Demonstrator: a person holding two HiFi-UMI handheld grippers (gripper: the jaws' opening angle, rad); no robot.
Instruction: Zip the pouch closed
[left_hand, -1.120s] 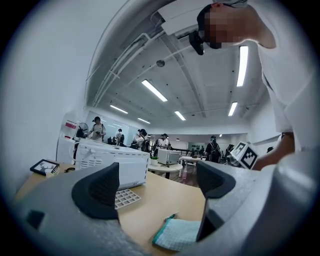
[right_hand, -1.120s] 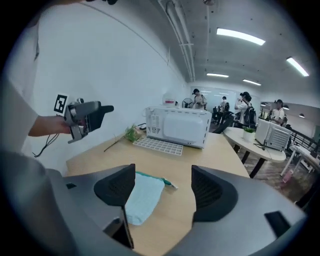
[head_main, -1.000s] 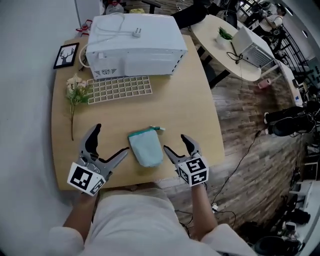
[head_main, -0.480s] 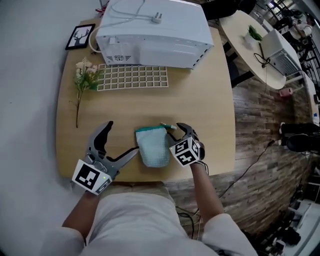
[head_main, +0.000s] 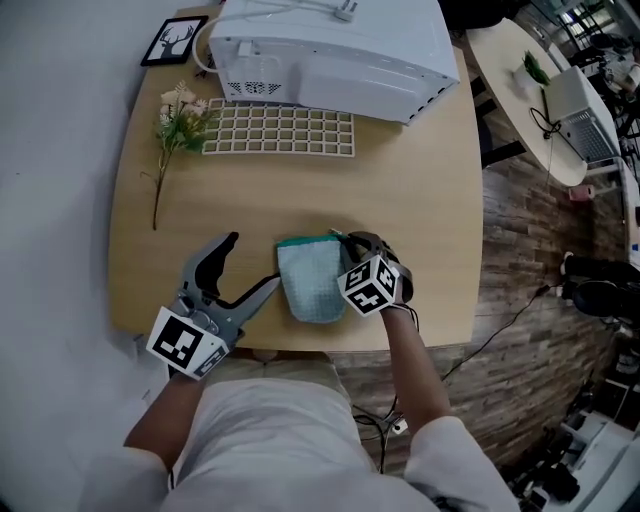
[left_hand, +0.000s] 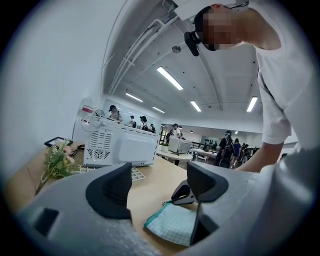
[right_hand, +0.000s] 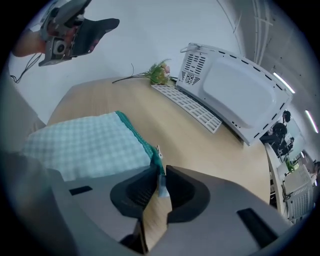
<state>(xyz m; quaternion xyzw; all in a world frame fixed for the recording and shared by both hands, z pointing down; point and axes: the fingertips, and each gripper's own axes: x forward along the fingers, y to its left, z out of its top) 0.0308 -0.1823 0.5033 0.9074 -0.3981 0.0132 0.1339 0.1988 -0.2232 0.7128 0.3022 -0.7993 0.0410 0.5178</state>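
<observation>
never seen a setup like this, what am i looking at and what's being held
A person holds a two-jaw gripper in each hand. One picture comes from a camera on the person's head; the other two come from cameras riding on the grippers. On the table lie a pouch, a white appliance, a grid tray, flowers and a framed picture. The right gripper is closing on the pouch's zip tab. The left gripper is closing beside the pouch, with nothing between its jaws.

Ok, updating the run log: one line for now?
right gripper: fingers closing on pale zipper tab of teal checked fabric pouch | left gripper: fingers closing, nothing between
</observation>
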